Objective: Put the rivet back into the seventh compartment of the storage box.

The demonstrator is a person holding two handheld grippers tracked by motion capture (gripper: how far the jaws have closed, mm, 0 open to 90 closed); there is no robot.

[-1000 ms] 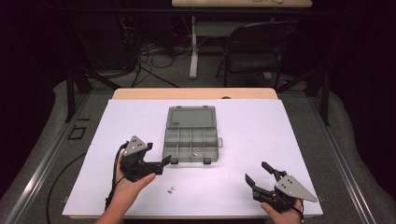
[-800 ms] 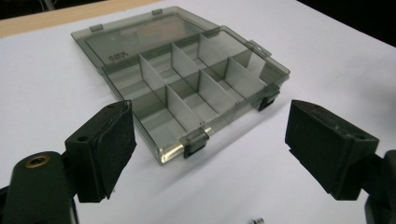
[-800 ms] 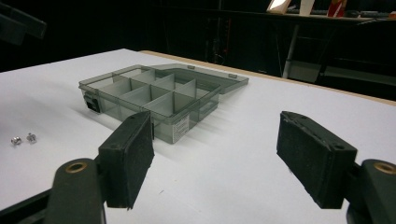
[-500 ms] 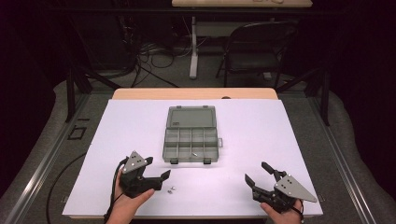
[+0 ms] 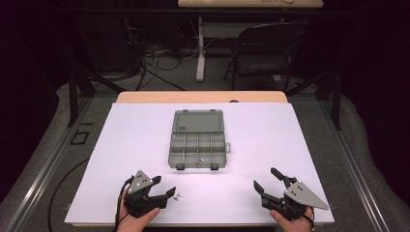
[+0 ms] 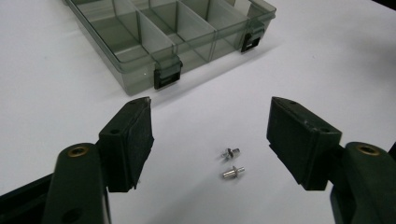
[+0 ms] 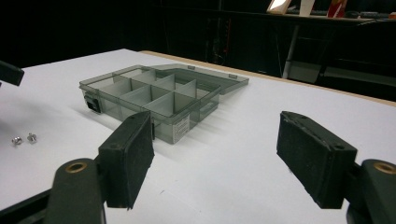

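my left tool (image 6: pixel 210 135) hangs over two small metal studs (image 6: pixel 232 163) on the white table (image 5: pixel 290 140); its jaws, just closing, grip nothing. my right tool (image 5: pixel 273 186) rests wide open, empty. the studs lie close together and could skid or both get caught. dark room, chair (image 5: pixel 263 48) behind.

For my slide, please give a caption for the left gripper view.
Left gripper, jaws closing but open, above two small screws near the open box.

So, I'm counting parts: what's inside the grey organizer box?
The organizer box holds one small metal part in a front compartment; the others look empty, though tinted walls may hide something.
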